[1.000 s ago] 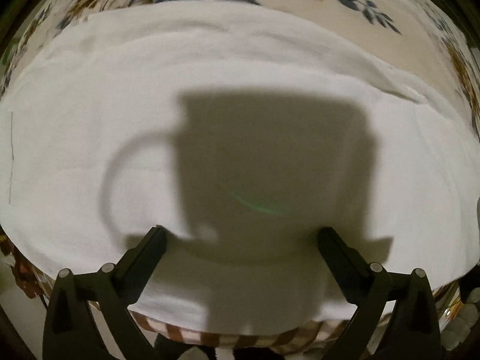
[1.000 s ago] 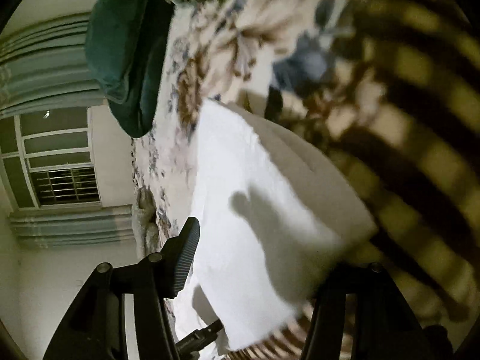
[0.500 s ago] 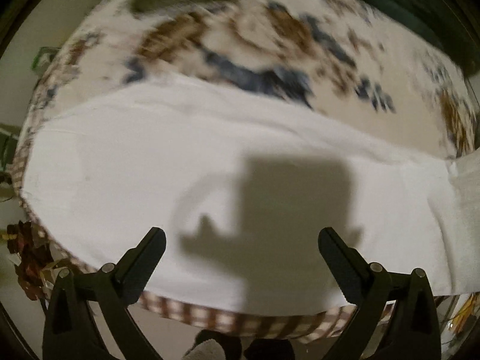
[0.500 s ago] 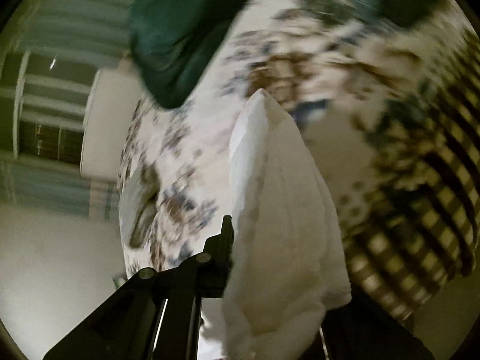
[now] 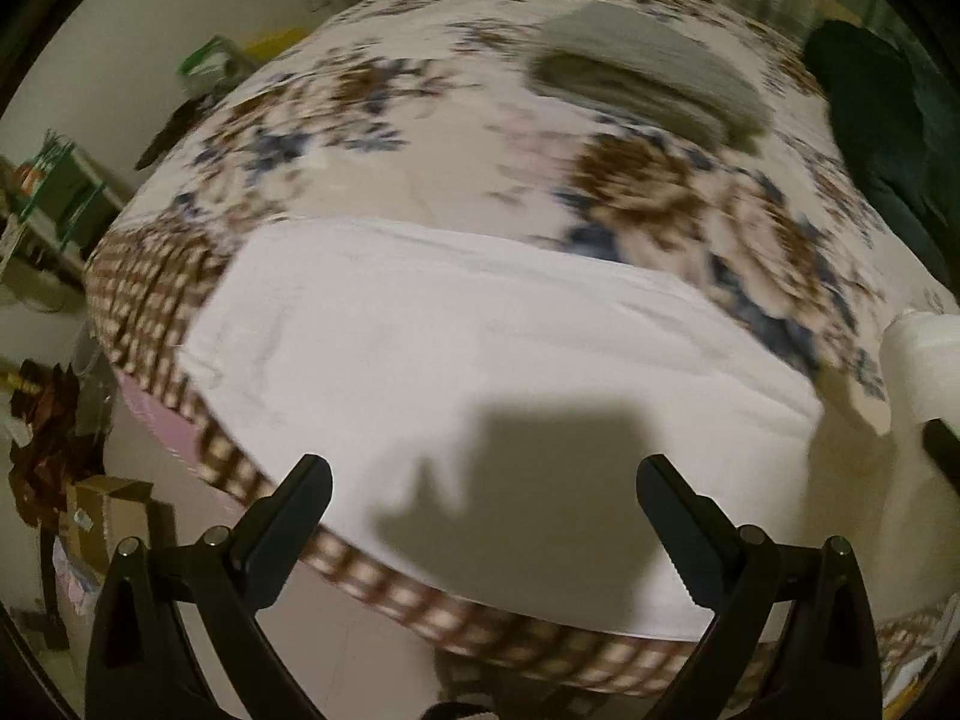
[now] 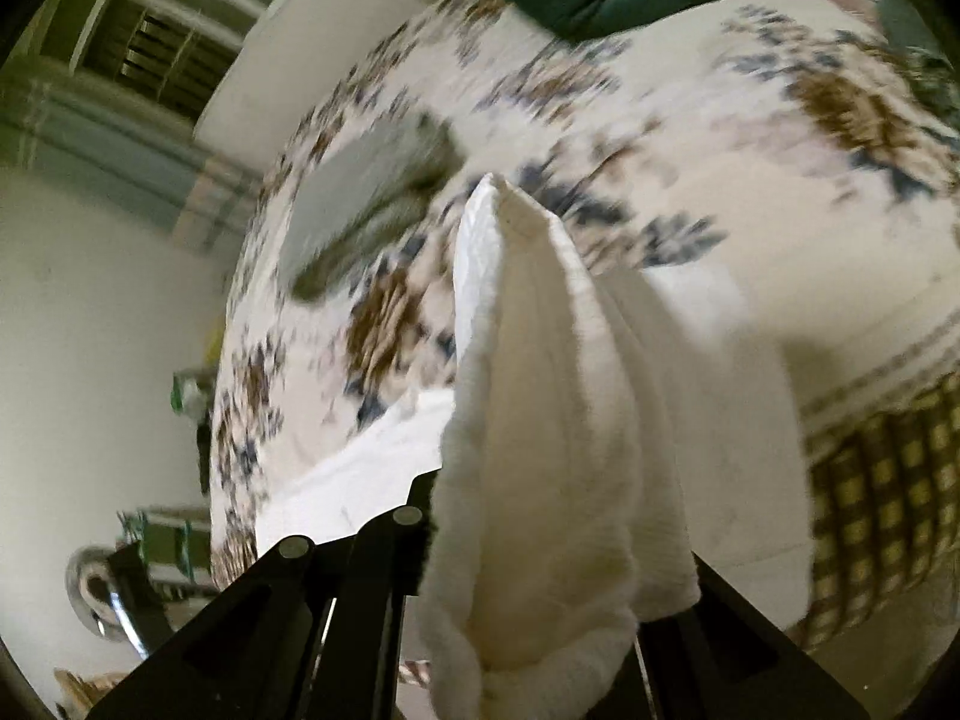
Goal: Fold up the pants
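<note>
White pants (image 6: 540,450) are pinched by the right gripper (image 6: 534,576) mid-frame and might slip out if tugged fast, while the left gripper (image 5: 480,510) waits spread wide.

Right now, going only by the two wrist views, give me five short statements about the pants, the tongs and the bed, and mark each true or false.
1. The right tongs are shut on a bunched end of the white pants. True.
2. The left tongs grip the pants as well. False: their fingers stand wide apart above the flat part of the pants, holding nothing.
3. The pants lie on a bare wooden floor. False: they lie on a floral bedspread.
4. A folded grey garment lies farther back on the bed. True.
5. The pants are dark green. False: they are white; the dark green cloth is a separate item at the bed's far edge.
</note>
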`<state>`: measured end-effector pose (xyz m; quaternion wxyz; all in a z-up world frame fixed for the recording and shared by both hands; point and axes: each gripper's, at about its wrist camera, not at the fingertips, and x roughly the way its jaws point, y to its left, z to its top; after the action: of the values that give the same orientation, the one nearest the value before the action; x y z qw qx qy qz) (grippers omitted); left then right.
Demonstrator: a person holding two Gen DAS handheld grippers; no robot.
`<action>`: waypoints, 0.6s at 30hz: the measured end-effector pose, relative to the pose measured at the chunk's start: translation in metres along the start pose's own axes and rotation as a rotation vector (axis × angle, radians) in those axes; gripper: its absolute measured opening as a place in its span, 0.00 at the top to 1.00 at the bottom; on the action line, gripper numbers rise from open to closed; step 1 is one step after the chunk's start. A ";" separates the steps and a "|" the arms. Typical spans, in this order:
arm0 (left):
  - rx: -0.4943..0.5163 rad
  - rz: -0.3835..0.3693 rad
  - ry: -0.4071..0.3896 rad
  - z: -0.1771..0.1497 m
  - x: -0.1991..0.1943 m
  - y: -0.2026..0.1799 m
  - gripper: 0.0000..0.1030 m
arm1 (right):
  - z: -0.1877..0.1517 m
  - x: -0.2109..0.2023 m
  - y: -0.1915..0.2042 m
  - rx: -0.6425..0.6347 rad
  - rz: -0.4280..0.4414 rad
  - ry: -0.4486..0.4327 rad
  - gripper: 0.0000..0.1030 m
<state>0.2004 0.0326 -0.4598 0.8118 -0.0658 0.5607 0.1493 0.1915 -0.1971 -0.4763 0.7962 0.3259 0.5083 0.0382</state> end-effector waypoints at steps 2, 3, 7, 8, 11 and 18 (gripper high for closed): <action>-0.018 0.025 -0.002 0.002 0.008 0.026 0.00 | -0.019 0.033 0.025 -0.040 -0.023 0.041 0.92; -0.030 0.037 -0.001 0.002 0.012 0.038 0.00 | -0.026 0.048 0.032 -0.053 -0.034 0.060 0.92; -0.086 0.070 0.036 -0.002 0.029 0.084 0.00 | -0.058 0.114 0.053 -0.095 -0.120 0.151 0.92; -0.098 0.075 0.045 -0.004 0.032 0.092 0.00 | -0.064 0.128 0.055 -0.108 -0.151 0.168 0.92; -0.136 0.080 0.076 -0.009 0.041 0.118 0.00 | -0.077 0.166 0.062 -0.100 -0.244 0.251 0.82; -0.202 0.001 0.136 -0.005 0.048 0.132 0.00 | -0.077 0.161 0.076 -0.136 -0.089 0.360 0.41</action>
<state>0.1697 0.1647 -0.4986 0.7611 -0.1570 0.5965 0.2006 0.2249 -0.0375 -0.5815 0.7135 0.2365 0.6527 0.0946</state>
